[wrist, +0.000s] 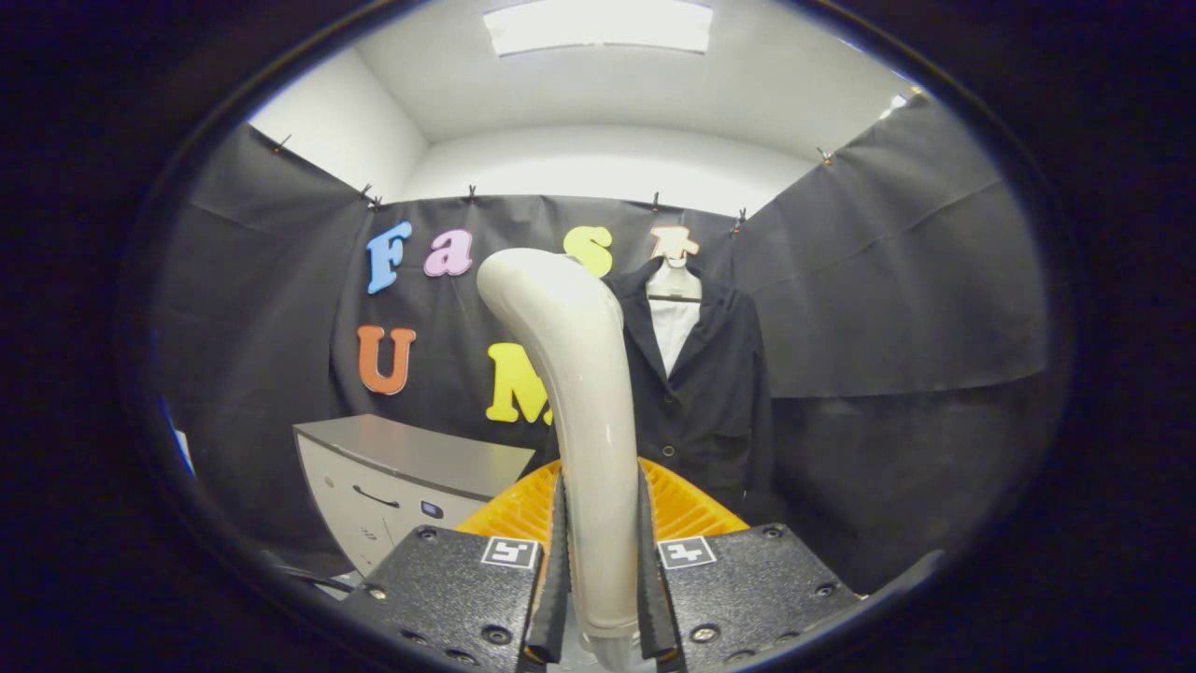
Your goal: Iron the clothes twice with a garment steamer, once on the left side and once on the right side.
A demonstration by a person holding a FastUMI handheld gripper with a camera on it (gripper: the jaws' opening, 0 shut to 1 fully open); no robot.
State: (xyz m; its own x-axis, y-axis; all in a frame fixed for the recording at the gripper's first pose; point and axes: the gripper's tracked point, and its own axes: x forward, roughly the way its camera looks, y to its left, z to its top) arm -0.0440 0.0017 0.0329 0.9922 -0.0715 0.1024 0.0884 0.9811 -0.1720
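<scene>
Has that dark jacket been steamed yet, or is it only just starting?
Done: the tongs are shut on the pale steamer handle, both fingers pressing it. In hand: the steamer is raised toward the dark jacket hanging beyond it, not visibly touching. Left: whether either side has been steamed cannot be told; the left and right passes seemingly remain.

Gripper (599, 561): both fingers closed, one at each side of the pale steamer handle (584, 393), each pressing against it near its lower end. Left finger (559, 561) stands at nine o'clock of the handle, right finger (647, 561) at three o'clock; the two run near parallel, pointing toward twelve o'clock. Contact appears firm along the inner faces. The finger mounts sit level, one each side. The handle rises upright from between the fingers, bending toward eleven o'clock at its top.
</scene>
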